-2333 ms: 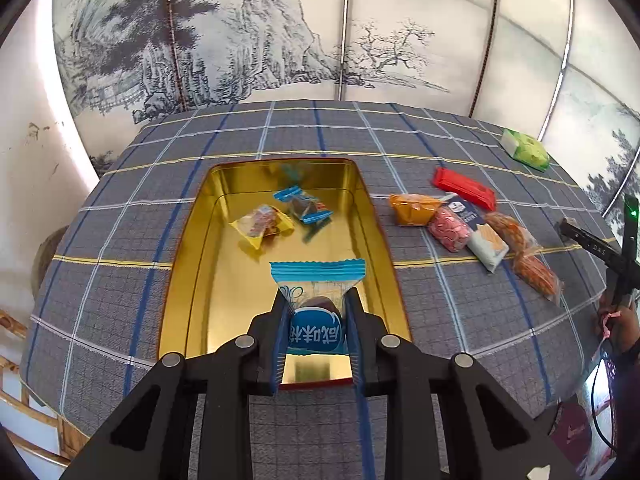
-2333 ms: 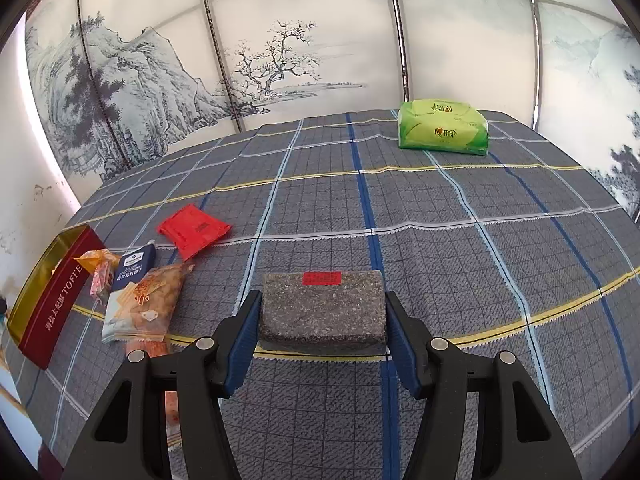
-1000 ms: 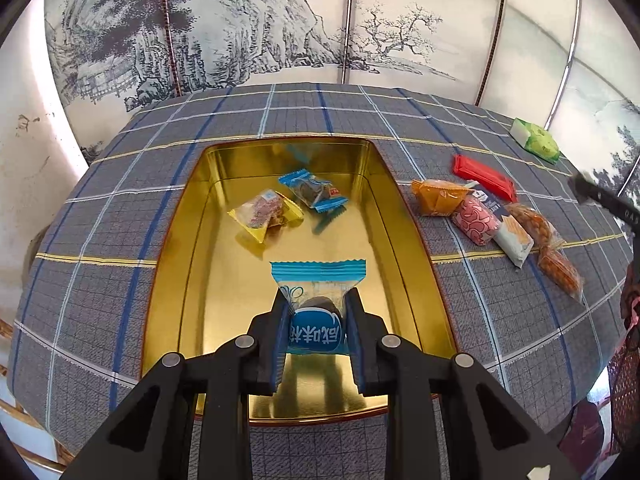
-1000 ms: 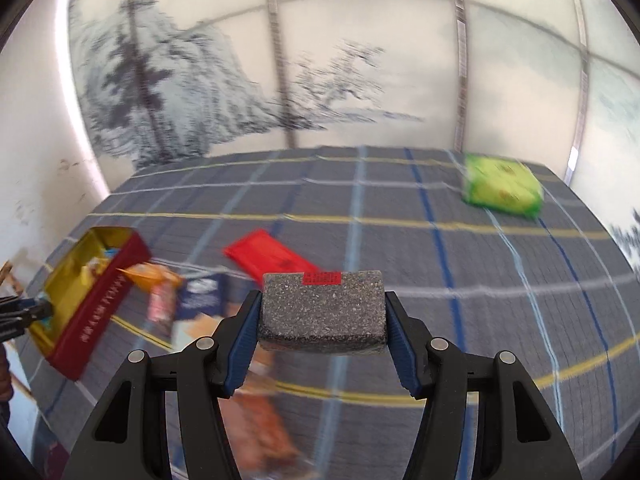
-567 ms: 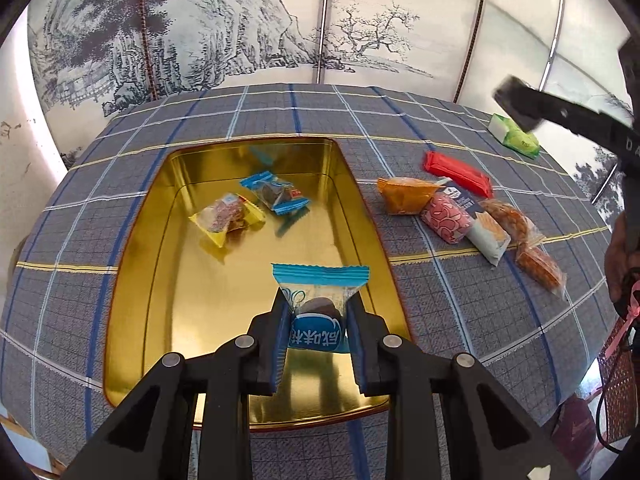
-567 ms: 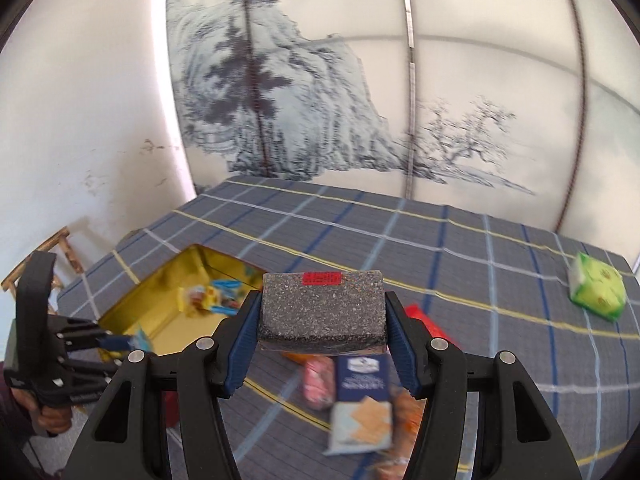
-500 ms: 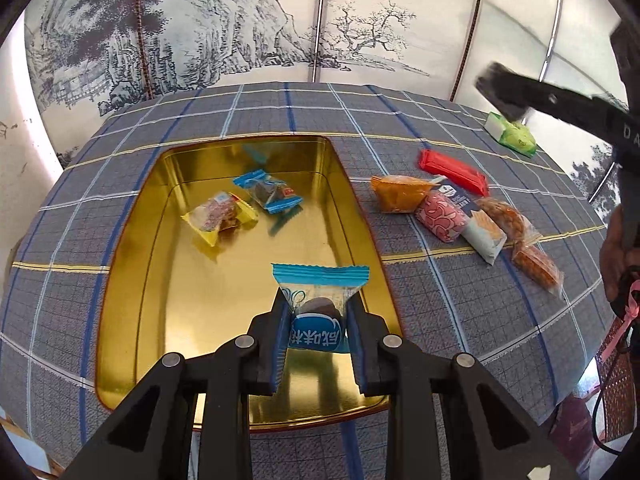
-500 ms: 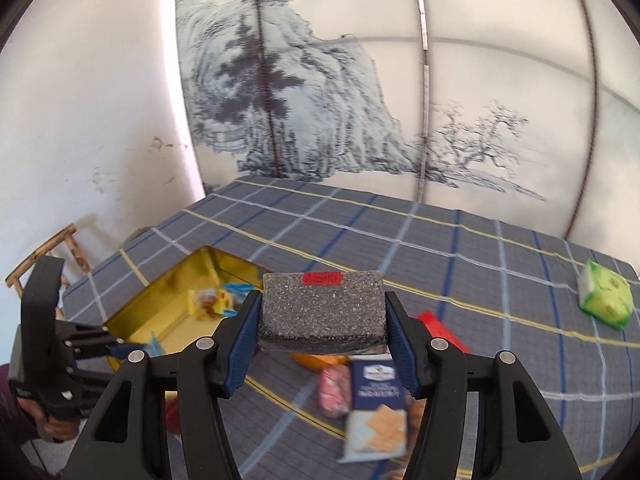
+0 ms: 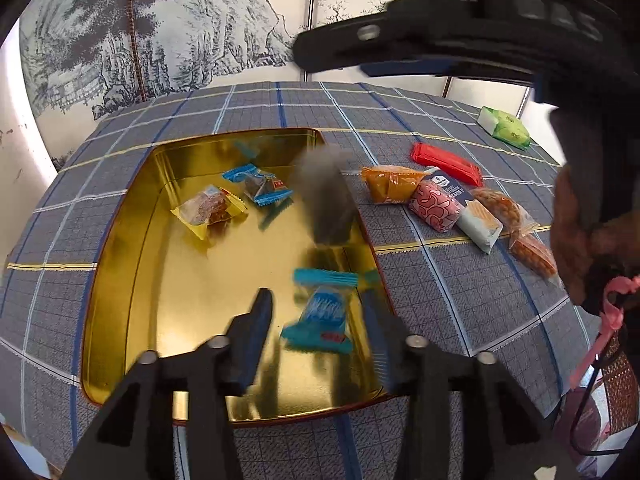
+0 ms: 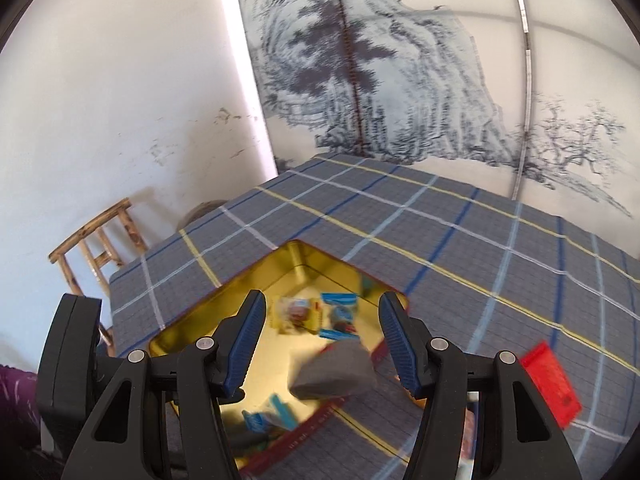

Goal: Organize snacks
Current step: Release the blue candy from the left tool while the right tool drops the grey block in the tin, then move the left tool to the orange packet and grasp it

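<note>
My left gripper (image 9: 316,300) hovers over the near end of the gold tin tray (image 9: 132,280). Its jaws are opening, and the blue snack packet (image 9: 320,312) sits blurred between the fingers, free of both pads, over the tray floor. My right gripper (image 10: 322,300) hangs above the tray (image 10: 240,292) with its fingers apart and nothing between them. The grey block (image 10: 336,372) is below them, tilted and blurred, by the tray's right rim. In the left wrist view the grey block (image 9: 326,200) is a smear under the right gripper's black frame (image 9: 460,28).
A yellow packet (image 9: 208,210) and a blue-ended packet (image 9: 260,184) lie in the tray. Right of it on the checked cloth lie an orange pack (image 9: 392,186), a pink pack (image 9: 436,208), a red pack (image 9: 446,162) and others. A green pack (image 9: 506,132) sits far right. A wooden stool (image 10: 100,240) stands off the table's left.
The left jaws have opened and let the blue packet go over the tray. The right gripper swung left to above the tray, and the grey block has dropped out of its jaws.
</note>
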A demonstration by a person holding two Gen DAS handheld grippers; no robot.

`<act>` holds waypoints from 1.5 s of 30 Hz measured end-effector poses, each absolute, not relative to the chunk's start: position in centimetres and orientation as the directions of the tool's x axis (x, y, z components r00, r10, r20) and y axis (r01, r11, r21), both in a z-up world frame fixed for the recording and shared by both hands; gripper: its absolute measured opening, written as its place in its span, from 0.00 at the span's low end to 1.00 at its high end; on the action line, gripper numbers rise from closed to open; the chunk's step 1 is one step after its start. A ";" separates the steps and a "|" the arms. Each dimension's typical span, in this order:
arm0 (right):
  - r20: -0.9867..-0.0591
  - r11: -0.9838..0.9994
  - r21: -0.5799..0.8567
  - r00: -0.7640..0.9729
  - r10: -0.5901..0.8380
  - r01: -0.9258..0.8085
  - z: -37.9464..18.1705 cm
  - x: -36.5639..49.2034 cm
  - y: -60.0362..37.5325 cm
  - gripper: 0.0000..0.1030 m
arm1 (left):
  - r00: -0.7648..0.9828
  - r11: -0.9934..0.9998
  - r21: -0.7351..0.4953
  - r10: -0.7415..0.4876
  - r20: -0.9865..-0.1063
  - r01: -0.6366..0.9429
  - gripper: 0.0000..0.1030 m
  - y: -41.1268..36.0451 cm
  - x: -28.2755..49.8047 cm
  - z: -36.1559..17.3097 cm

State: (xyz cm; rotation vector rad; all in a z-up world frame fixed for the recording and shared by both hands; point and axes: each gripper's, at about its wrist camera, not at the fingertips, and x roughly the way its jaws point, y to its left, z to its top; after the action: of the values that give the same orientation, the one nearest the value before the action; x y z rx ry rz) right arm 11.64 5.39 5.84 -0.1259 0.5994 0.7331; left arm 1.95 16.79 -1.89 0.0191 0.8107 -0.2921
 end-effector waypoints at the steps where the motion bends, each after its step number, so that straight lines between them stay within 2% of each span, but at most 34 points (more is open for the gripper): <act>1: -0.566 0.736 0.097 0.571 0.594 -0.670 5.6 12.1 5.9 0.58 | 0.659 0.959 -0.093 -0.253 -0.708 0.268 0.55 16.8 1.7 -1.8; 8: -0.599 0.732 0.094 0.549 0.583 -0.675 5.3 12.7 6.4 0.58 | 0.703 0.960 -0.078 -0.252 -0.665 0.270 0.63 17.8 -0.2 -0.6; 16: -0.594 0.758 0.100 0.572 0.565 -0.645 4.8 10.5 3.9 0.58 | 0.711 0.968 -0.103 -0.240 -0.661 0.231 0.63 20.0 -1.2 -0.4; 21: -0.564 0.848 0.129 0.665 0.489 -0.514 4.9 8.1 -3.1 0.59 | 0.709 0.965 -0.140 -0.257 -0.656 0.220 0.63 20.6 -1.6 0.0; 27: -0.568 0.940 0.151 0.752 0.335 -0.305 4.3 4.9 -13.3 0.66 | 0.705 0.957 -0.133 -0.280 -0.651 0.258 0.64 18.7 -2.2 0.9; 31: -0.587 0.966 0.165 0.768 0.257 -0.198 2.6 3.2 -18.1 0.69 | 0.689 0.947 -0.122 -0.300 -0.660 0.296 0.64 16.5 -2.7 1.3; 38: -0.622 0.987 0.147 0.771 0.139 -0.060 -0.2 3.4 -23.4 0.74 | 0.683 0.938 -0.070 -0.298 -0.667 0.340 0.77 13.1 -3.7 2.1; 42: -0.646 0.992 0.126 0.757 0.093 -0.015 -1.3 4.1 -25.4 0.77 | 0.688 0.936 -0.024 -0.276 -0.672 0.352 0.77 11.4 -3.9 2.5; 45: -0.661 0.990 0.137 0.747 0.074 0.023 -1.9 4.9 -27.2 0.84 | 0.688 0.933 0.004 -0.262 -0.677 0.359 0.77 10.3 -3.8 2.6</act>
State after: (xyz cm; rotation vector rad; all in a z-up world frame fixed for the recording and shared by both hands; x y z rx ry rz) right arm 4.89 -27.20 -1.94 0.1394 0.7274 0.0275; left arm -3.76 10.35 2.64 0.1400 0.7342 -0.3490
